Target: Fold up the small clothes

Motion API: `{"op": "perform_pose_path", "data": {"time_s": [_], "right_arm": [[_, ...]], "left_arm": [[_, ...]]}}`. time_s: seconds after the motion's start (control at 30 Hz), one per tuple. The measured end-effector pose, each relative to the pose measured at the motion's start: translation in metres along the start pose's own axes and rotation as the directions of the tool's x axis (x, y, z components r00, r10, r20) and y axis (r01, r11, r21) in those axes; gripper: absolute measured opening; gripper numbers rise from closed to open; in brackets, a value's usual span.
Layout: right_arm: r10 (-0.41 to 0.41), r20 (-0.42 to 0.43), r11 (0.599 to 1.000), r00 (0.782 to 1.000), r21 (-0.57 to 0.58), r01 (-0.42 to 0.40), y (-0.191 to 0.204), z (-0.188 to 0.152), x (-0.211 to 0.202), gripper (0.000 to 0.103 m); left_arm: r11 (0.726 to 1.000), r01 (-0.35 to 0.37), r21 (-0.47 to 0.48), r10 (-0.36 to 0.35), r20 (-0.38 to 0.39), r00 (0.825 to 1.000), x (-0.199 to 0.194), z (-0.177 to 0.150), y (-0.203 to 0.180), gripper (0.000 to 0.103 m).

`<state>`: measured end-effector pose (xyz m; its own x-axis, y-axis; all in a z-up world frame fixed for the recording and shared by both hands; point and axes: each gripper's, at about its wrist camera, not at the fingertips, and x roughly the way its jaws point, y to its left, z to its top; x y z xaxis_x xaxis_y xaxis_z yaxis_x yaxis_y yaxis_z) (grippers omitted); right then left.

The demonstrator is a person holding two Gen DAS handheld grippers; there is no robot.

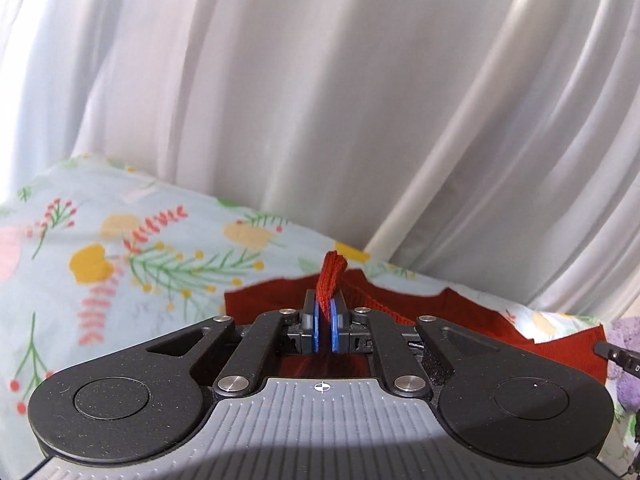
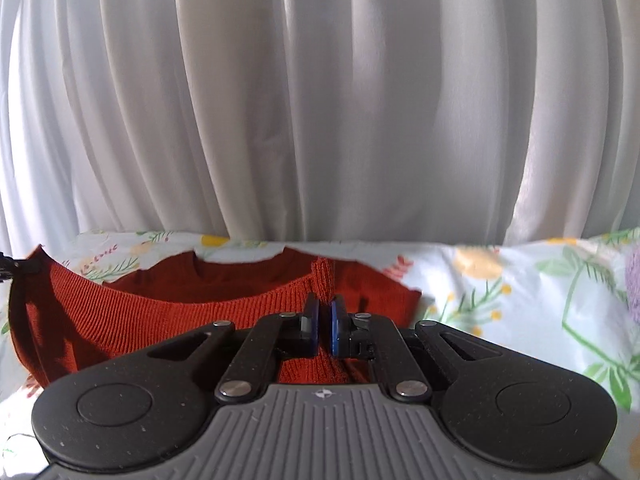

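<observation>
A rust-red ribbed knit sweater lies on the floral bed sheet. My right gripper is shut on a pinched fold of the sweater's ribbed hem, which stands up between the blue pads. In the left wrist view my left gripper is shut on another pinch of the same sweater, a tuft of red knit sticking up past the blue pads. The rest of the sweater spreads out behind and to the right of the left gripper.
White pleated curtains hang right behind the bed's far edge. The floral sheet stretches left of the sweater. A dark tip of the other gripper shows at the right edge, and at the left edge of the right wrist view.
</observation>
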<state>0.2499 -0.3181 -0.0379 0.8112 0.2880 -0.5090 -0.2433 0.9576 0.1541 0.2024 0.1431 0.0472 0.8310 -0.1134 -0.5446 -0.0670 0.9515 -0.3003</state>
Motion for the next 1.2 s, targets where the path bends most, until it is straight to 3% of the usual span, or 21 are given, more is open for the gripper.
{"op": "perform_pose_path", "data": {"time_s": [0.2, 0.37, 0.57, 0.87, 0.93, 1.0, 1.03, 1.07, 1.13, 1.2], "right_arm": [[-0.036, 0.038, 0.999, 0.999, -0.016, 0.037, 0.007, 0.029, 0.032, 0.005], [-0.082, 0.044, 0.996, 0.996, -0.014, 0.083, 0.009, 0.043, 0.065, 0.005], [-0.142, 0.039, 0.99, 0.989, 0.031, 0.141, 0.003, 0.058, 0.103, 0.005], [-0.236, -0.002, 0.968, 0.972, 0.091, 0.235, -0.005, 0.048, 0.162, 0.005], [-0.257, 0.002, 0.963, 0.966, 0.08, 0.256, -0.003, 0.042, 0.169, 0.005], [-0.264, 0.007, 0.962, 0.964, 0.075, 0.263, -0.002, 0.04, 0.173, 0.006], [-0.278, 0.007, 0.958, 0.961, 0.083, 0.276, -0.004, 0.039, 0.173, 0.008], [-0.302, 0.014, 0.949, 0.953, 0.099, 0.3, -0.006, 0.039, 0.17, 0.008], [-0.33, 0.027, 0.933, 0.944, 0.161, 0.321, -0.011, 0.039, 0.162, 0.013], [-0.269, 0.034, 0.941, 0.963, 0.222, 0.255, -0.009, 0.034, 0.154, 0.015]], "left_arm": [[0.999, -0.036, -0.004, 0.037, 0.031, 0.999, 0.03, 0.019, 0.004, 0.007], [0.994, -0.093, 0.053, 0.091, 0.043, 0.995, 0.058, 0.03, 0.003, 0.007], [0.992, -0.127, 0.023, 0.126, 0.05, 0.991, 0.088, 0.043, 0.003, 0.007], [0.965, -0.263, 0.017, 0.263, 0.009, 0.965, 0.145, 0.022, 0.002, 0.008], [0.957, -0.291, -0.017, 0.291, 0.008, 0.957, 0.148, 0.018, 0.007, 0.013], [0.936, -0.35, -0.03, 0.351, 0.021, 0.936, 0.145, 0.017, 0.012, 0.017], [0.928, -0.371, -0.029, 0.372, 0.033, 0.928, 0.141, 0.017, 0.014, 0.028], [0.931, -0.364, -0.024, 0.364, 0.037, 0.93, 0.135, 0.016, 0.016, 0.036], [0.957, -0.287, -0.037, 0.289, 0.04, 0.957, 0.123, 0.01, 0.01, 0.056], [0.986, -0.159, -0.041, 0.161, 0.034, 0.986, 0.12, -0.002, -0.004, 0.063]]}}
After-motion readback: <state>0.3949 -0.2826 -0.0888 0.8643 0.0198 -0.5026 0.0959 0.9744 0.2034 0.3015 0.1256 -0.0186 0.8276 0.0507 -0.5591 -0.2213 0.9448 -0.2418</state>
